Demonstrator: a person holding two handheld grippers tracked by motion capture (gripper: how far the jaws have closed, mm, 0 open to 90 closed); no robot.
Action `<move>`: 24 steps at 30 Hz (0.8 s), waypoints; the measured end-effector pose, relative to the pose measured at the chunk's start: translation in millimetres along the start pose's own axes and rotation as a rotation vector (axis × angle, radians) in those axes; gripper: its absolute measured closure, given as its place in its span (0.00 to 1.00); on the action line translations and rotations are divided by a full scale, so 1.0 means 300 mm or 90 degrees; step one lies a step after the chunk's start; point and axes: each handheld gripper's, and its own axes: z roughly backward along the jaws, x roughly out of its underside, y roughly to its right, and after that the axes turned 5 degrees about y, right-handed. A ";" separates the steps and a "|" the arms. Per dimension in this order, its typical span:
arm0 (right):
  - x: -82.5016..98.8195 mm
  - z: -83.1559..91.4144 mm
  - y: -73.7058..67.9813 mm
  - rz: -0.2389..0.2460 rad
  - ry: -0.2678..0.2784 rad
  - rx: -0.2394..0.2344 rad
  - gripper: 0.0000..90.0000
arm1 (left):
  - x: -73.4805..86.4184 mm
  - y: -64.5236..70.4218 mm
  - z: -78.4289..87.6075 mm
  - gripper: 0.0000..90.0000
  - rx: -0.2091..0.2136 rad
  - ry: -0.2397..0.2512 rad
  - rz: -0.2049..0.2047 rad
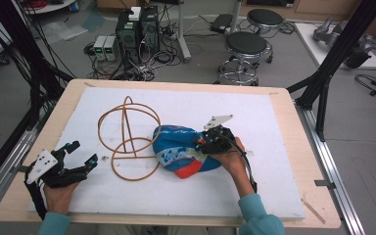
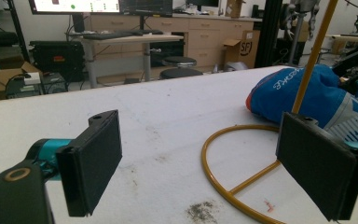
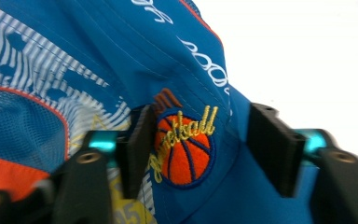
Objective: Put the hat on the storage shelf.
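A blue cap with orange and white panels lies crumpled in the middle of the white board. In the right gripper view, an embroidered orange basketball patch marks its front. My right gripper comes at the cap's right side. Its jaws stand half closed astride the bulging patch panel, the pads close against the fabric without clearly pinching it. My left gripper rests near the board's left front, wide open with nothing between its pads. The cap lies beyond it.
A golden wire stand of rings and a rod lies left of the cap, its base ring just ahead of my left jaws. The wooden table rims the board. Stools and computers stand on the floor beyond.
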 end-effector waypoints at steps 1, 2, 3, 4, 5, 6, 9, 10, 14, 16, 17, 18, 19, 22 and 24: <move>-0.002 0.001 -0.002 0.007 0.000 0.006 0.57 | 0.000 0.000 0.000 0.16 0.000 0.000 -0.001; -0.005 0.005 -0.007 0.013 0.000 0.014 0.66 | 0.000 0.000 0.000 0.16 0.000 0.000 0.000; -0.006 0.006 -0.009 0.015 -0.004 0.012 0.68 | 0.000 0.000 0.000 0.16 0.000 0.000 0.000; -0.007 0.005 -0.012 0.020 -0.007 0.017 0.71 | 0.000 0.000 0.000 0.16 0.000 0.000 0.000; -0.007 0.004 -0.013 0.019 -0.008 0.020 0.74 | 0.000 -0.001 0.000 0.16 0.000 0.000 0.000; -0.008 0.005 -0.011 0.015 -0.008 0.020 0.79 | 0.000 -0.001 0.000 0.16 0.000 0.000 0.000; -0.009 0.006 -0.014 0.018 -0.013 0.025 0.86 | 0.000 -0.001 0.000 0.16 0.000 0.001 0.001; -0.010 0.006 -0.014 0.015 -0.014 0.026 0.87 | 0.000 -0.001 0.000 0.16 0.000 0.000 0.001; -0.008 0.011 -0.002 -0.031 -0.005 0.020 0.87 | 0.000 -0.001 0.000 0.16 0.001 0.000 0.002; -0.003 0.012 0.005 -0.039 -0.003 0.007 0.88 | 0.000 -0.001 0.000 0.16 0.001 -0.001 0.001; -0.002 0.015 0.007 -0.039 0.000 0.005 0.88 | 0.000 0.000 0.000 0.16 0.000 -0.001 0.001; -0.002 0.017 0.008 -0.041 0.002 0.006 0.89 | 0.000 0.000 0.000 0.16 0.001 -0.001 0.001; -0.002 0.018 0.008 -0.044 0.002 0.006 0.89 | 0.000 -0.001 0.000 0.16 0.001 -0.001 0.000; -0.002 0.023 0.010 -0.055 0.018 -0.006 0.90 | 0.000 -0.001 0.000 0.16 0.001 -0.001 0.000; -0.003 0.024 0.011 -0.056 0.023 -0.007 0.90 | 0.000 0.000 0.000 0.16 0.000 -0.001 0.000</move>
